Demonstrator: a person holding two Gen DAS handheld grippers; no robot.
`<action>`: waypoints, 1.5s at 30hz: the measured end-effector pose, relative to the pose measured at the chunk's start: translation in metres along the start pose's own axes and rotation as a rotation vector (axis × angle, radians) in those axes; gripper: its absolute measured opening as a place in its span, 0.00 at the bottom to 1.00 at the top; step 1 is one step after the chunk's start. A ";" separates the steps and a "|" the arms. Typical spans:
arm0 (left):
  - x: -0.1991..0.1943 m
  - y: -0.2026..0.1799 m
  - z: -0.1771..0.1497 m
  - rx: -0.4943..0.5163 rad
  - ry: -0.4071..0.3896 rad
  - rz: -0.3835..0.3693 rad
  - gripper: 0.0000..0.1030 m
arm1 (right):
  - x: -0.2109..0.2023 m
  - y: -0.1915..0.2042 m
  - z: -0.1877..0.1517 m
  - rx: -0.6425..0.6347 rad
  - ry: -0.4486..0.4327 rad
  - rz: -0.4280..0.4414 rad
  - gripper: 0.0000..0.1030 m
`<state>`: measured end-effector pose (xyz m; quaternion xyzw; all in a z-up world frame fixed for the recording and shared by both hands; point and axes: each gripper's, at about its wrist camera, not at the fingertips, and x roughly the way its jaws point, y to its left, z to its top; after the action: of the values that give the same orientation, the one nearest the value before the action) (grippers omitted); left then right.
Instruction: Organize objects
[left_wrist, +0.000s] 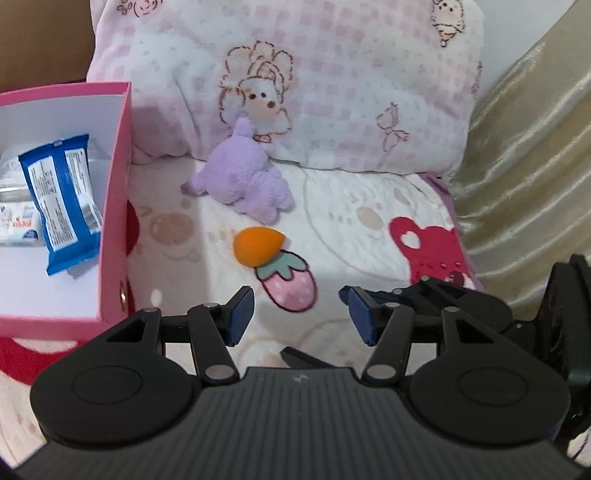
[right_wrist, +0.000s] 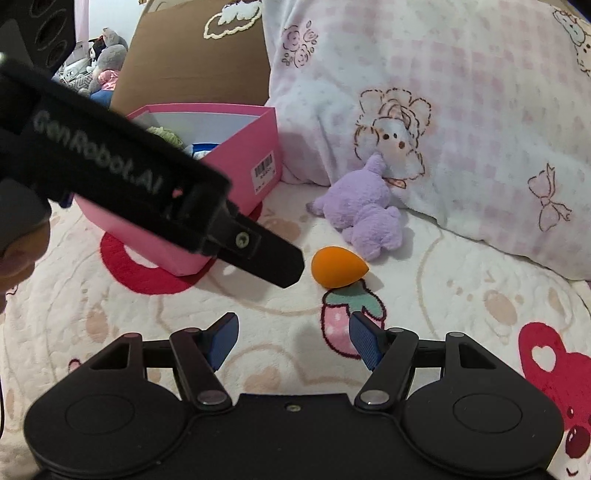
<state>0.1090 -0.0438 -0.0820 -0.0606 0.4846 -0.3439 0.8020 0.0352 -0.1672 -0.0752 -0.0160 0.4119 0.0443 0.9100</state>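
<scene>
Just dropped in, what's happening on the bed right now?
A person holds two grippers over the blanket; both the left gripper and the right gripper are open and empty. An orange sponge and a purple plush toy lie loose in front of the pillow. The pink box already holds a blue packet and other items.
</scene>
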 end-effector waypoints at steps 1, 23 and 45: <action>0.002 0.002 0.000 0.002 -0.010 0.008 0.54 | 0.004 -0.002 0.002 -0.011 -0.001 -0.013 0.69; 0.058 0.013 0.005 0.051 -0.114 0.085 0.50 | 0.067 -0.007 -0.005 -0.011 -0.171 -0.147 0.72; 0.094 0.026 0.010 -0.019 -0.090 0.083 0.39 | 0.091 -0.050 -0.028 0.269 -0.109 0.104 0.74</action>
<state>0.1576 -0.0839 -0.1572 -0.0638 0.4533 -0.3027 0.8359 0.0786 -0.2132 -0.1623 0.1298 0.3645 0.0364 0.9214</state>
